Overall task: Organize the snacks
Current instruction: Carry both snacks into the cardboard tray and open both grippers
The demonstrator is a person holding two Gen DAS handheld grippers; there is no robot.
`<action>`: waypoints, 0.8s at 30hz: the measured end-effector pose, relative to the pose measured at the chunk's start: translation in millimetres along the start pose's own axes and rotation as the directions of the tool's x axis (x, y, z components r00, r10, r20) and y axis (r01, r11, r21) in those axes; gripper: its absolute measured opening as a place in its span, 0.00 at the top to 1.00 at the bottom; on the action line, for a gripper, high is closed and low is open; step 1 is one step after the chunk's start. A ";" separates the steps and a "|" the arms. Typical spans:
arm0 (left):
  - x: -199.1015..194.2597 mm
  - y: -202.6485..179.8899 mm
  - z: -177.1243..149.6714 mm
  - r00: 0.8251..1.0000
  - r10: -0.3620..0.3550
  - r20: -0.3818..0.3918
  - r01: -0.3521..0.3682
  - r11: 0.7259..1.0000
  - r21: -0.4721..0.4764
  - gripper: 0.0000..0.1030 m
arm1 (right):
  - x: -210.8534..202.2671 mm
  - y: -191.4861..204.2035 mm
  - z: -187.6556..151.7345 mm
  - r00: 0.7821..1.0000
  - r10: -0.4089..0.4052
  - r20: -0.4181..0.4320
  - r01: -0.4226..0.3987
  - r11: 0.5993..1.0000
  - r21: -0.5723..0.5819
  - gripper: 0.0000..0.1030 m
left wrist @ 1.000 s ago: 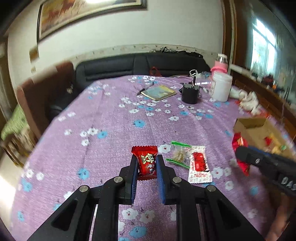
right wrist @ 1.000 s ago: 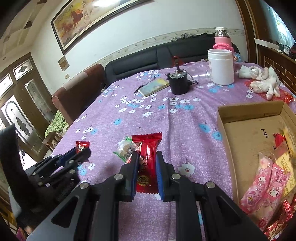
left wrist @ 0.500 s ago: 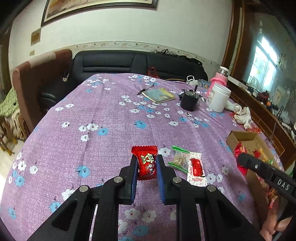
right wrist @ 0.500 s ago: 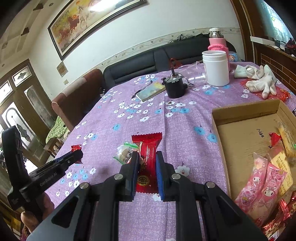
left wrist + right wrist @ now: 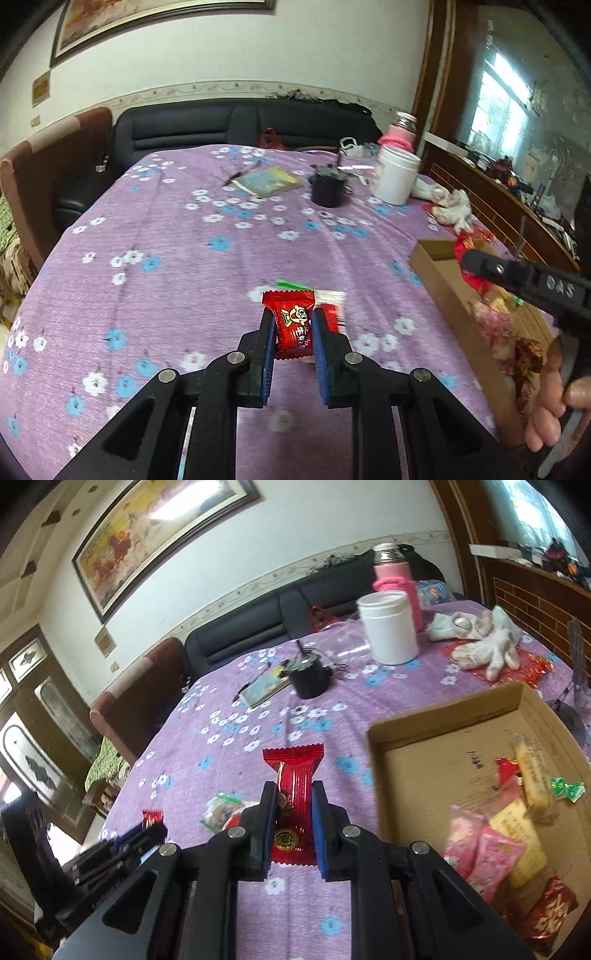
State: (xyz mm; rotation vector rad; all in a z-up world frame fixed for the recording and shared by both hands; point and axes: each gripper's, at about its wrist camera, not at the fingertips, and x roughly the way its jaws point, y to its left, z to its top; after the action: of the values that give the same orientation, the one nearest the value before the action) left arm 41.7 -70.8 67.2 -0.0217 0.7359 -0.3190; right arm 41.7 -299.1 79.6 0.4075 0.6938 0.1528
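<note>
Your left gripper (image 5: 293,325) is clamped on a small red candy wrapper with a cartoon face (image 5: 290,319), above the purple flowered tablecloth (image 5: 177,236). Your right gripper (image 5: 293,805) pinches a long red foil snack packet (image 5: 295,775), just left of the open cardboard box (image 5: 424,760) holding other snacks.

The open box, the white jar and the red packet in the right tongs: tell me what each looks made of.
Open box: brown cardboard, matte, with raw cut edges and a pen mark inside. White jar: probably plastic, opaque with a dull sheen; the look leaves ceramic open. Red packet in the right tongs: glossy plastic or foil film, with crimped serrated ends and highlights.
</note>
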 end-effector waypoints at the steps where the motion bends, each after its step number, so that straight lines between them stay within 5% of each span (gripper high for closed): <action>1: -0.9 -6.8 0.8 1.000 -0.004 -0.005 0.004 1.000 0.014 0.82 | -1.9 -5.9 2.2 1.000 -0.002 0.006 0.002 1.000 0.019 0.83; 8: -0.3 -75.4 13.7 0.994 -0.097 -0.056 0.102 0.989 0.106 0.82 | -16.1 -47.4 19.2 0.999 -0.026 0.029 0.022 0.992 0.126 0.83; 13: 10.6 -141.2 11.4 0.972 -0.194 -0.130 0.214 0.964 0.159 0.82 | -32.2 -89.1 31.0 0.999 -0.025 0.048 0.014 0.974 0.228 0.83; 24: 30.9 -214.7 -4.8 0.943 -0.251 -0.217 0.295 0.935 0.198 0.82 | -37.0 -146.2 35.2 0.999 -0.044 0.012 0.038 0.940 0.339 0.83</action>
State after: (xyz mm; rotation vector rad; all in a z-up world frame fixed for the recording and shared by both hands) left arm 0.2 -283.8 71.4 0.1262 0.8822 -0.6796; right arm 36.7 -453.2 65.4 0.7234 0.7102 -0.0123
